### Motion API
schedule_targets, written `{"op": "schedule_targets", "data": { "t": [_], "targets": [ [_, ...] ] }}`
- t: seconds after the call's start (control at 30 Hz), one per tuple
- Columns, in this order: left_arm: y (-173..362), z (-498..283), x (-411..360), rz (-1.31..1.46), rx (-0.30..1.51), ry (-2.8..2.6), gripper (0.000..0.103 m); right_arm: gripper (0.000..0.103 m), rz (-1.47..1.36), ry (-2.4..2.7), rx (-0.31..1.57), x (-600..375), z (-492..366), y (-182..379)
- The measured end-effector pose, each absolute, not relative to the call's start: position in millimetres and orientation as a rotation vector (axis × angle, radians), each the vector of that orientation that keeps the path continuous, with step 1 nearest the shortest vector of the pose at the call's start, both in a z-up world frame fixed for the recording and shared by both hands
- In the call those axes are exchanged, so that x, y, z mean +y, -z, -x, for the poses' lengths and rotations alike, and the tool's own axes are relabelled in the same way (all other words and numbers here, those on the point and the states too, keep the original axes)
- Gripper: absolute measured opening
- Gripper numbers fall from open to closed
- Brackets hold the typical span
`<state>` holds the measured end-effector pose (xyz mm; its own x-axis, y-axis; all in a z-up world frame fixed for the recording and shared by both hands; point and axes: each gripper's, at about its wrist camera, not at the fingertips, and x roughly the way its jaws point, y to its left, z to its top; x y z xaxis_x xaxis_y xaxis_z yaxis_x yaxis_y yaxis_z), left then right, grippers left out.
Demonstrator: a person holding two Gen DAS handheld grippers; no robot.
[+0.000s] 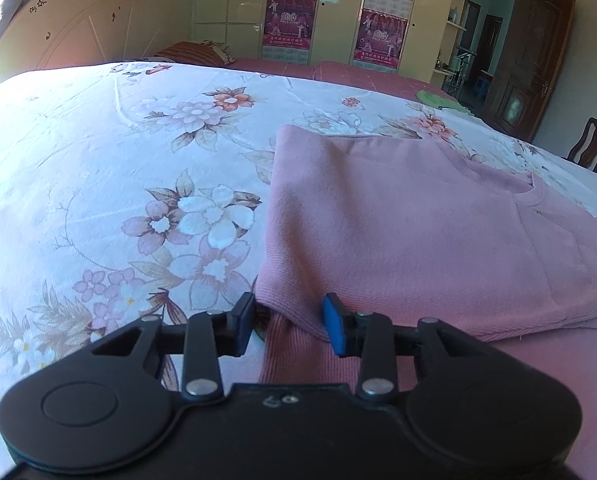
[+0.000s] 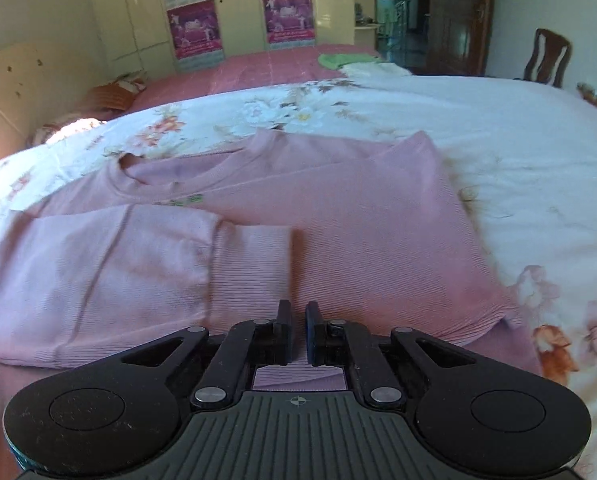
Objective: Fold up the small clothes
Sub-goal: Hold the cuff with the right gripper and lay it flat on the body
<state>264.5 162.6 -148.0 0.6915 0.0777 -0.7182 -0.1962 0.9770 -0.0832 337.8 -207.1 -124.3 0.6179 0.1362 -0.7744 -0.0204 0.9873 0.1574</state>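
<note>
On floral bedsheet (image 1: 98, 152), pink sweater (image 1: 418, 220), left tongs (image 1: 290, 322) astride its hem

Top (image 2: 338, 216) lies flat on bedsheet (image 1: 98, 160), neckline toward the far side | one sleeve (image 2: 138, 256) folded across its front | left gripper (image 1: 290, 322) at top's near left corner, cloth between jaws | right gripper (image 2: 298, 330) over top's near hem | pillow (image 1: 194, 53) and wardrobe (image 1: 338, 8) beyond bed | chair (image 2: 546, 58) far right
</note>
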Motion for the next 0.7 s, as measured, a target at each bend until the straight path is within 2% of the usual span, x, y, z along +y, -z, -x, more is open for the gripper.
{"op": "schedule_targets", "data": {
  "t": [0.1, 0.17, 0.23, 0.27, 0.3, 0.43, 0.5, 0.53, 0.57, 0.6, 0.67, 0.7],
  "targets": [
    [139.3, -263.8, 167.5, 0.187, 0.794, -0.145, 0.049, 0.001, -0.257, -0.108, 0.872, -222.4, -339.0, 115.3],
    [132.0, -267.6, 172.5, 0.205, 0.772, -0.157, 0.069, 0.005, -0.316, -0.134, 0.859, -227.4, -346.6, 109.5],
    [126.7, -279.0, 176.2, 0.206, 0.760, -0.162, 0.076, 0.035, -0.329, -0.147, 0.861, -225.6, -360.2, 107.3],
    [124.7, -286.4, 177.8, 0.203, 0.756, -0.166, 0.076, 0.067, -0.332, -0.151, 0.856, -224.5, -365.0, 107.0],
    [123.3, -294.0, 179.6, 0.203, 0.750, -0.169, 0.076, 0.071, -0.326, -0.161, 0.837, -221.9, -368.2, 105.1],
    [125.5, -325.6, 187.8, 0.208, 0.749, -0.176, 0.072, 0.069, -0.236, -0.199, 0.850, -200.3, -385.7, 112.2],
    [128.4, -338.3, 191.0, 0.209, 0.745, -0.185, 0.072, 0.059, -0.200, -0.201, 0.872, -192.0, -392.5, 120.7],
    [130.2, -344.8, 192.2, 0.202, 0.747, -0.190, 0.070, 0.058, -0.187, -0.199, 0.867, -188.8, -394.0, 124.8],
    [132.4, -351.1, 193.5, 0.199, 0.750, -0.189, 0.070, 0.050, -0.179, -0.196, 0.861, -187.4, -394.3, 126.3],
    [134.7, -356.8, 194.4, 0.198, 0.755, -0.186, 0.070, 0.030, -0.179, -0.196, 0.859, -186.6, -394.2, 127.3],
    [138.9, -366.2, 195.2, 0.188, 0.761, -0.184, 0.069, 0.010, -0.192, -0.216, 0.864, -185.1, -394.8, 127.9],
    [140.5, -369.8, 195.3, 0.185, 0.763, -0.185, 0.069, 0.010, -0.180, -0.215, 0.860, -183.0, -394.3, 127.3]
  ]
}}
